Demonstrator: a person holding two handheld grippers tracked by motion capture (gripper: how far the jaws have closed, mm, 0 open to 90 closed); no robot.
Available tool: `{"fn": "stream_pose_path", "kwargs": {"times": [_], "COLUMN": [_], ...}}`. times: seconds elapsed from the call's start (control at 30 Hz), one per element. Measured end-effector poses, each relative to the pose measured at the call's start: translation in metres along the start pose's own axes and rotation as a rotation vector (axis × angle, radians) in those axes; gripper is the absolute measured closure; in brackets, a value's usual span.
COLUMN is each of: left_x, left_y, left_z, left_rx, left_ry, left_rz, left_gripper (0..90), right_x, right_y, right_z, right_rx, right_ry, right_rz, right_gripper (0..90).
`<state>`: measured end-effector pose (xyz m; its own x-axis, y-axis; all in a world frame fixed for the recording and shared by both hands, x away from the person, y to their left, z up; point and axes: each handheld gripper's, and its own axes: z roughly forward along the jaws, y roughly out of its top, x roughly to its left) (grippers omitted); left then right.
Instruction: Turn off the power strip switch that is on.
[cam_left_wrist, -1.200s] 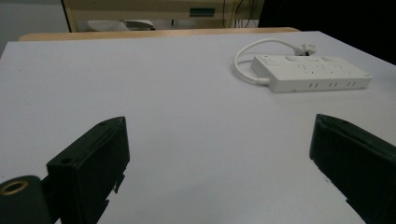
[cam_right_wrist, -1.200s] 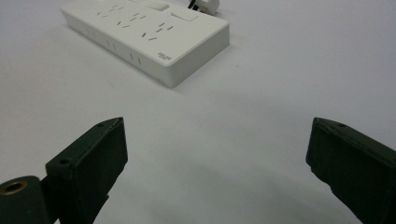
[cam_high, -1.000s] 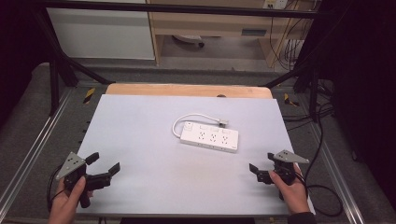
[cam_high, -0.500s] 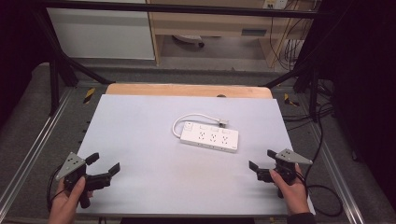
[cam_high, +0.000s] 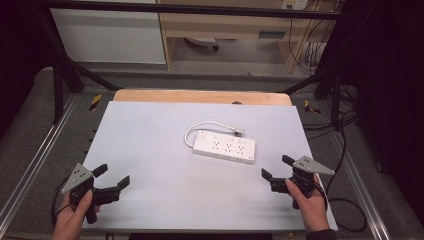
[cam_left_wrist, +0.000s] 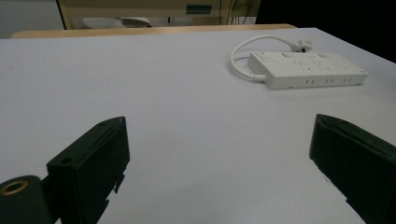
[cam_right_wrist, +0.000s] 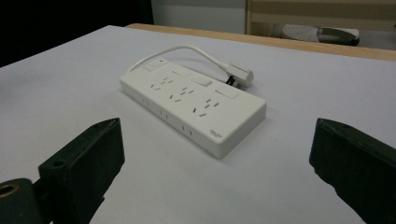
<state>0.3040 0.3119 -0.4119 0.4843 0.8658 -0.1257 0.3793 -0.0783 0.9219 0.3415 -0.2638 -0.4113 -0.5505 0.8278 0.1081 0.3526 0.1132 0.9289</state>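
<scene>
Mid-table sits the power strip (cam_high: 224, 149), my left gripper (cam_high: 111, 183) and right gripper (cam_high: 278, 168) both wide open and empty, and I reckon its looped cord (cam_high: 200, 129) could snag a jaw.

Ahead of my right gripper (cam_right_wrist: 219, 172), the power strip (cam_right_wrist: 194, 107) looks like smooth white plastic; the table (cam_right_wrist: 70, 84) looks matt.

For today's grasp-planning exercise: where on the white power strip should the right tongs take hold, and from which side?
Grip the power strip across its narrow width near the plain end nearest the right tongs, coming from above. It lies flat, its long sides are straight and parallel, and the cord and plug crowd the far end.
</scene>
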Motion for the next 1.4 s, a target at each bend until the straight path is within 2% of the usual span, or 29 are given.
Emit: {"fn": "stream_pose_path", "kwargs": {"times": [0.17, 0.2, 0.27, 0.4, 0.57, 0.77, 0.9, 1.13, 1.4], "left_x": [0.000, 0.000, 0.000, 0.000, -0.001, -0.003, -0.003, -0.002, -0.002], "left_y": [0.000, 0.000, 0.000, 0.000, -0.001, -0.001, -0.001, -0.001, -0.001], "left_z": [0.000, 0.000, 0.001, 0.001, 0.002, 0.004, 0.004, 0.004, 0.004], "left_rx": [0.003, 0.003, 0.005, 0.004, 0.013, 0.025, 0.027, 0.024, 0.028], "left_ry": [0.000, 0.001, 0.000, -0.003, -0.009, -0.009, -0.010, -0.012, -0.013], "left_rz": [0.003, 0.004, 0.005, 0.005, 0.006, 0.019, 0.011, 0.016, 0.016], "left_gripper": [4.8, 4.9, 4.9, 4.8, 4.9, 4.9, 4.9, 4.9, 4.8], "right_x": [0.006, 0.007, 0.008, 0.009, 0.012, 0.010, 0.009, 0.011, 0.008], "right_y": [0.015, 0.021, 0.027, 0.036, 0.052, 0.063, 0.075, 0.087, 0.100], "right_z": [0.007, 0.010, 0.012, 0.016, 0.032, 0.047, 0.060, 0.074, 0.083], "right_rx": [0.011, 0.024, 0.045, 0.057, 0.049, 0.052, 0.034, 0.031, 0.024], "right_ry": [0.001, 0.017, 0.018, 0.026, 0.017, 0.010, 0.006, -0.014, -0.022], "right_rz": [-0.024, -0.035, -0.049, -0.048, -0.045, -0.040, -0.039, -0.059, -0.053], "right_gripper": [3.6, 3.4, 3.6, 3.9, 5.1, 5.6, 6.8, 7.4, 11.0]}}
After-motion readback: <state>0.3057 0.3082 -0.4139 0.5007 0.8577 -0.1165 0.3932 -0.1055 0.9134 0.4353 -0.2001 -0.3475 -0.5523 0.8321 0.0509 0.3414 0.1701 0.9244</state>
